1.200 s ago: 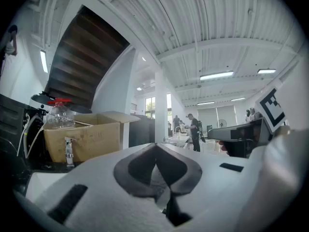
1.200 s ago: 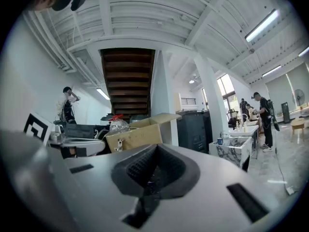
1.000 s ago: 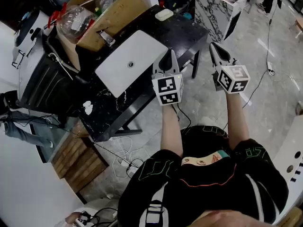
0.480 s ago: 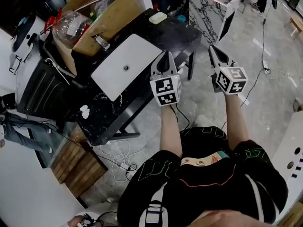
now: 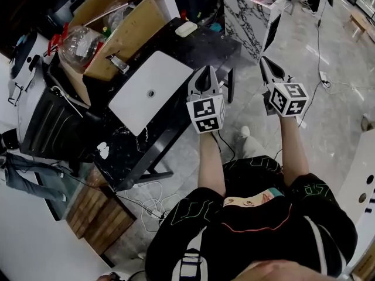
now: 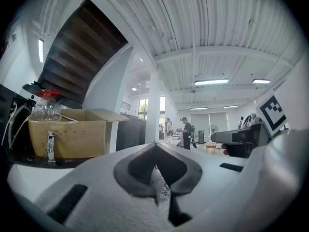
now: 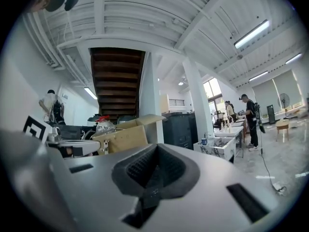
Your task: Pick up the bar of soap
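The left gripper (image 6: 154,144) has its jaws closed tip to tip; a bit of white printed material shows in the gap behind the tips, and I cannot tell what it is. The right gripper (image 7: 155,146) is clenched with nothing between its pads. Both are held in the air side by side. The left one is above the near corner of a closed white laptop (image 5: 151,92) on the black table (image 5: 126,152), and the right one is over the floor beside the table. The bar of soap (image 5: 186,29) lies at the table's far end, well apart from both grippers. It is near an open cardboard box (image 5: 126,31) and a clear red-capped bottle (image 5: 75,44).
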`<act>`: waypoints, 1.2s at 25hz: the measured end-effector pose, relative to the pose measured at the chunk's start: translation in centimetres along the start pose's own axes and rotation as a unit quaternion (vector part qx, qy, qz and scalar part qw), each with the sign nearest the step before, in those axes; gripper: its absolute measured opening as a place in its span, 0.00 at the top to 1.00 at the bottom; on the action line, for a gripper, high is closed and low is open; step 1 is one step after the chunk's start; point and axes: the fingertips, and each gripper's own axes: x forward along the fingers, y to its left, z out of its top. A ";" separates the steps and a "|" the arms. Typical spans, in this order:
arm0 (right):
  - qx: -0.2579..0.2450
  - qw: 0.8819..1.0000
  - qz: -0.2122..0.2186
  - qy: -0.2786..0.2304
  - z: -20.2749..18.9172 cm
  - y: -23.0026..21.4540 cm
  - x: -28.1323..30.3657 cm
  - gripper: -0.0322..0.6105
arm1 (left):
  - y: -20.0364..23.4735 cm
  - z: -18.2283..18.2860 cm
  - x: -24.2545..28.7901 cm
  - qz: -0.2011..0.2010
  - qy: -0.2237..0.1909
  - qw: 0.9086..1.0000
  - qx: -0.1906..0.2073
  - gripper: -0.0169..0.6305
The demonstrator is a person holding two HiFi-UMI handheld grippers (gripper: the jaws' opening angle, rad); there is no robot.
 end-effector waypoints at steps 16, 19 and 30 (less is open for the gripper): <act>0.020 0.999 0.040 0.021 -2.6 -0.2 7.2 0.94 | 4.6 -2.1 3.3 0.046 0.028 0.998 0.025 0.96; 0.022 0.998 0.055 0.028 -3.6 -0.2 9.5 0.94 | 5.7 -2.3 4.9 0.057 0.030 0.997 0.046 0.96; 0.017 0.998 0.053 0.040 -5.2 -7.5 17.0 0.94 | 6.7 -6.5 15.4 0.076 0.047 0.995 0.035 0.96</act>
